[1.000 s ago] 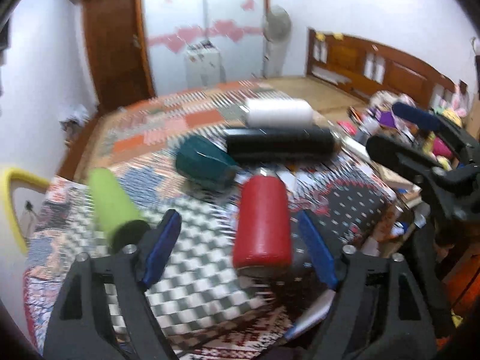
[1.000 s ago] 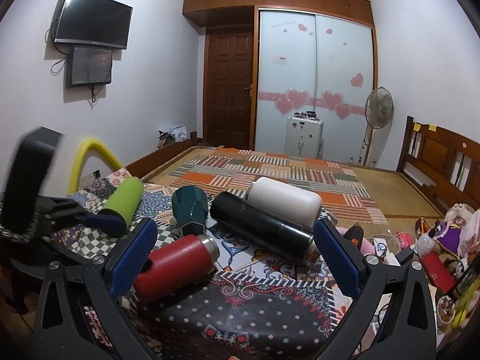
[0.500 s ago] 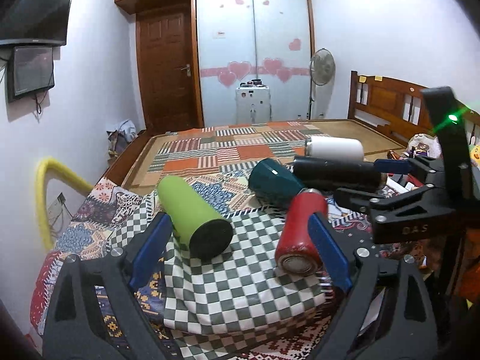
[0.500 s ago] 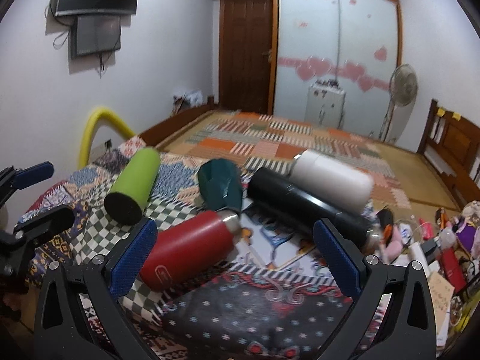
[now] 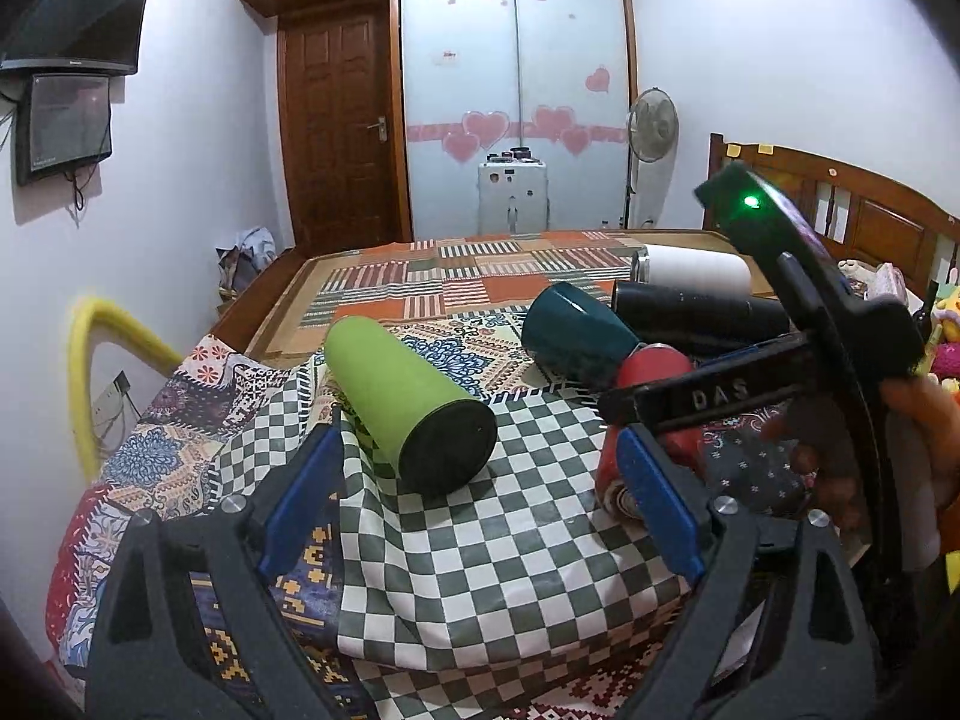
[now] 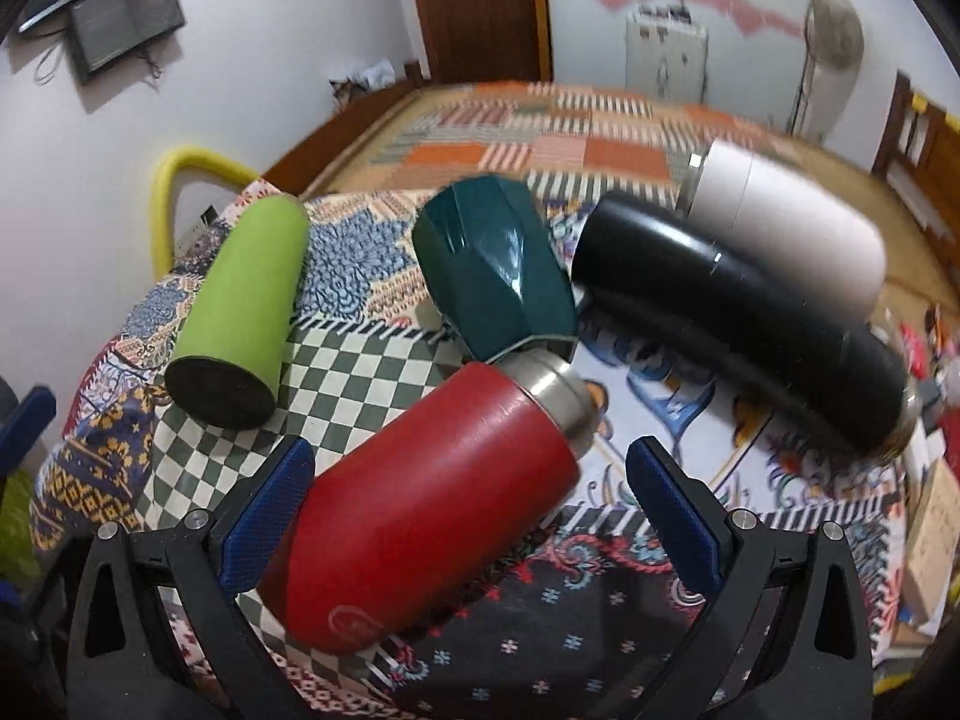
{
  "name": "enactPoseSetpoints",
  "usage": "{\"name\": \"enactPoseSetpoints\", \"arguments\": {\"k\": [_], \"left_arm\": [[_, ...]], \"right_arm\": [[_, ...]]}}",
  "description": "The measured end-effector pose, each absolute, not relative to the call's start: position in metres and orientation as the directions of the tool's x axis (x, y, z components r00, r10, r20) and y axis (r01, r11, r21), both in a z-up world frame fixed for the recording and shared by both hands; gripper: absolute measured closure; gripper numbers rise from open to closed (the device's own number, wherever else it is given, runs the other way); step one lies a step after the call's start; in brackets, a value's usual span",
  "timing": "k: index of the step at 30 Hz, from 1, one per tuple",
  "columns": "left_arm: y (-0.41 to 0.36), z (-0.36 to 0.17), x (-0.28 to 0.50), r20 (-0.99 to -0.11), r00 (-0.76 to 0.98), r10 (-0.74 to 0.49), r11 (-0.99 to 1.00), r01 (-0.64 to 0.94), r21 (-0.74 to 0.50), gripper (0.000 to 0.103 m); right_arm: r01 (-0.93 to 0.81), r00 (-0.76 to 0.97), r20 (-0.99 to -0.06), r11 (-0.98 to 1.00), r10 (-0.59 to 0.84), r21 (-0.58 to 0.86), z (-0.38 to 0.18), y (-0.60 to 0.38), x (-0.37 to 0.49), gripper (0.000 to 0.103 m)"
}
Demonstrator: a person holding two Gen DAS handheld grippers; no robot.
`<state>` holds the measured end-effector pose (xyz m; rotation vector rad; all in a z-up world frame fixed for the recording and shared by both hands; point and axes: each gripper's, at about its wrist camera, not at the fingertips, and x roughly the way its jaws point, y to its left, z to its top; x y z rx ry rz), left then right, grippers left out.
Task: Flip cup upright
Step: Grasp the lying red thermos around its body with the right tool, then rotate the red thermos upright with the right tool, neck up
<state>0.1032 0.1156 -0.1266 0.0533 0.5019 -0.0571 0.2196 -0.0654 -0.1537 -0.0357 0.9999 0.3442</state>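
the surface (image 6: 372, 372), under patchwork and checked cloths, carries five vessels, all lying on their sides. far right, a black flask (image 6: 738, 312) lies touching a white flask (image 6: 786, 228) behind it. at the left a green cup (image 6: 240, 306) lies with its dark end toward the cameras. a teal cup (image 6: 498, 276) lies in the middle, just beyond the steel neck of the red flask (image 6: 432, 498).

the red flask looks like the one in hand: it lies slantwise, base toward the camera, between the blue pads of the right gripper (image 6: 468, 516), whose jaws stand wide open and hold nothing. the left pad is just beside the body, the right pad well apart from it.

the left gripper (image 5: 480, 510) is likewise wide open and empty, near the green cup's dark end.

to do the grasp well, i judge the right jaws should square up across the slanted body first, then close at mid-body rather than near the base, so the flask pivots without slipping. the teal cup sits close to the neck; swinging the neck up and away from it should avoid knocking it. the soft cloth may let the base wobble, so set it down flat before release.
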Motion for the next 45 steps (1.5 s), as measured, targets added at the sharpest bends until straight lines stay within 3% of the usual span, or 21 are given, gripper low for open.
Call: {"name": "enactPoseSetpoints", "arguments": {"k": [11, 17, 25, 37, 45], "left_arm": [[0.119, -0.133, 0.109, -0.49, 0.871, -0.041, 0.998, 0.063, 0.03, 0.01], [0.117, -0.135, 0.112, -0.497, 0.867, -0.042, 0.997, 0.065, 0.028, 0.01], [0.108, -0.135, 0.112, -0.497, 0.867, -0.042, 0.996, 0.074, 0.045, 0.01], [0.093, -0.135, 0.116, -0.509, 0.859, -0.044, 0.993, 0.092, 0.069, 0.01], [0.088, -0.129, 0.116, -0.504, 0.863, -0.03, 0.993, 0.082, 0.082, 0.01]], "right_arm": [[-0.32, 0.331, -0.886, 0.922, 0.326, 0.22, -0.155, -0.069, 0.23, 0.009], [-0.375, 0.313, -0.898, 0.909, 0.308, 0.181, -0.15, -0.071, 0.224, 0.015], [-0.476, 0.346, -0.9, 0.876, 0.265, 0.075, -0.14, -0.082, 0.206, 0.033], [-0.424, 0.265, -0.915, 0.889, 0.304, 0.173, -0.154, -0.091, 0.218, 0.027], [-0.468, 0.321, -0.881, 0.867, 0.348, 0.172, -0.144, -0.09, 0.205, 0.036]]}}
